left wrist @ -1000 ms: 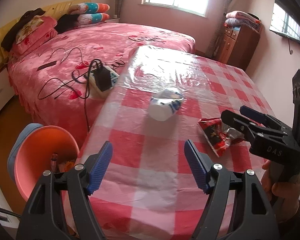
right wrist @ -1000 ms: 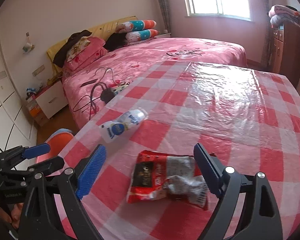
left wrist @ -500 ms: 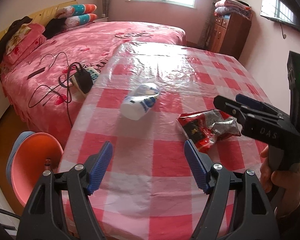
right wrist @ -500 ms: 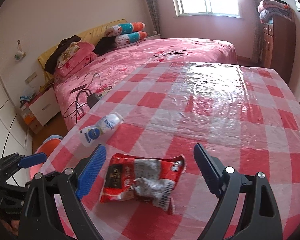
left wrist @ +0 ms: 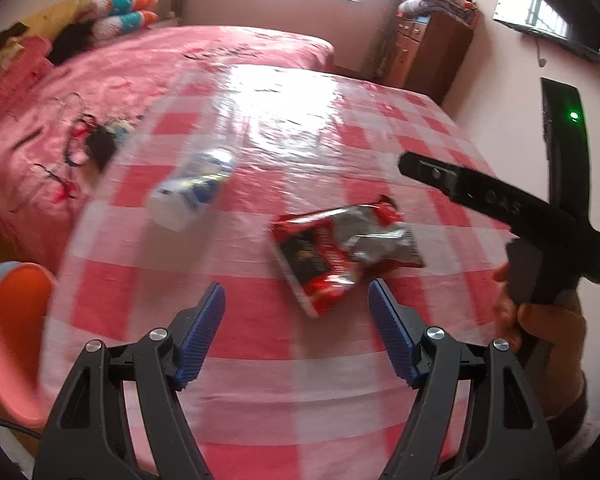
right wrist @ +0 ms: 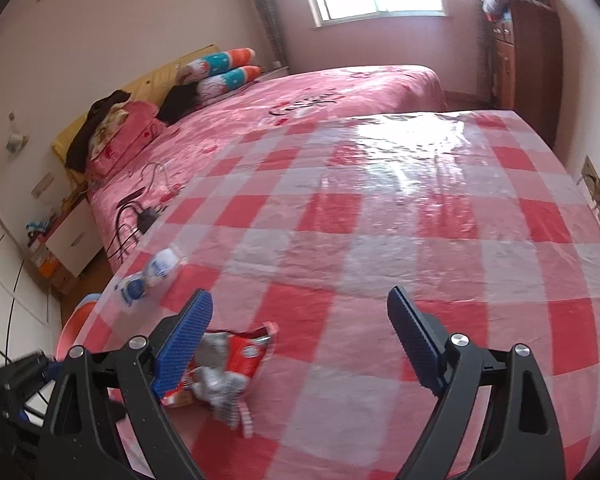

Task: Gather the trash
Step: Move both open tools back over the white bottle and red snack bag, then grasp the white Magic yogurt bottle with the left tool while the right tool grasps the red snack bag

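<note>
Left gripper jaws wide apart, gripping nothing; red snack wrapper flat on checked tablecloth just beyond its tips; small bottle on its side farther off, left; right gripper spread wide, empty; wrapper under its left finger

The bench wears a red-and-white checked cloth under a clear, shiny plastic sheet that glares where the window light hits it. Two things lie on it, apart from each other: a small white bottle with a blue label on its side near the edge facing the bed, and a crumpled red and silver snack wrapper lying flat. Just beside the bench stands the bed with its pink cover; a black charger and tangled cables lie on it.
</note>
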### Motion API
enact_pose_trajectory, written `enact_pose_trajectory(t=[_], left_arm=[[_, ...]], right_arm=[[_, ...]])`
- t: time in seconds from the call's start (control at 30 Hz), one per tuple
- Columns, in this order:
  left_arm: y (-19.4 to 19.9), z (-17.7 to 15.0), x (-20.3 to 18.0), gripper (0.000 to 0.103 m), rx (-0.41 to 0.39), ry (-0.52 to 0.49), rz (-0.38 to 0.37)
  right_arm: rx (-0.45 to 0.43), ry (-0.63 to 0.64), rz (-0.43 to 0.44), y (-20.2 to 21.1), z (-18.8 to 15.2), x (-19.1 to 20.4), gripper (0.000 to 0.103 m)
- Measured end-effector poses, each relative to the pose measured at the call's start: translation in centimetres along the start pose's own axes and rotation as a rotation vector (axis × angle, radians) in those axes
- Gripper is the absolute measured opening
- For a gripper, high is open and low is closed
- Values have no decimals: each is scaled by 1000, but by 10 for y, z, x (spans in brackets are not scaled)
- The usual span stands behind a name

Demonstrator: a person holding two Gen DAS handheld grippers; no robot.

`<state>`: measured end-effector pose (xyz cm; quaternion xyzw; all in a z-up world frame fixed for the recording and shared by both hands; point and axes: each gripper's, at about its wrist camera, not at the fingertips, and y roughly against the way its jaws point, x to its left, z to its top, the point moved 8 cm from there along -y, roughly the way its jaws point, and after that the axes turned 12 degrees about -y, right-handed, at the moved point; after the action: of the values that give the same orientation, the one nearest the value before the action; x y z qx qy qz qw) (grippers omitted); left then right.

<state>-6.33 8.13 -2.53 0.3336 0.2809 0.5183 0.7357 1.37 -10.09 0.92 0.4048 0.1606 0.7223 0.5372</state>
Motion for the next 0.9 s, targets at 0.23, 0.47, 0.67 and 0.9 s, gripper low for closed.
enact_pose_trajectory(t=[0.23,0.47,0.67,0.9], left_arm=[[-28,4,-19,75,40,37,-98],[-41,11,-44,75,48,31,-150],[-63,32,-77,75,30,1,-222],[-70,46,-93,75,13,-21,-241]], right_arm=[[-22,-86,-31,8,18,-42,88],[-50,-156,-28,19,31,-69,90],[-74,-203,-23,28,41,-88,90],[-47,-256,-10,26,40,-101,90]])
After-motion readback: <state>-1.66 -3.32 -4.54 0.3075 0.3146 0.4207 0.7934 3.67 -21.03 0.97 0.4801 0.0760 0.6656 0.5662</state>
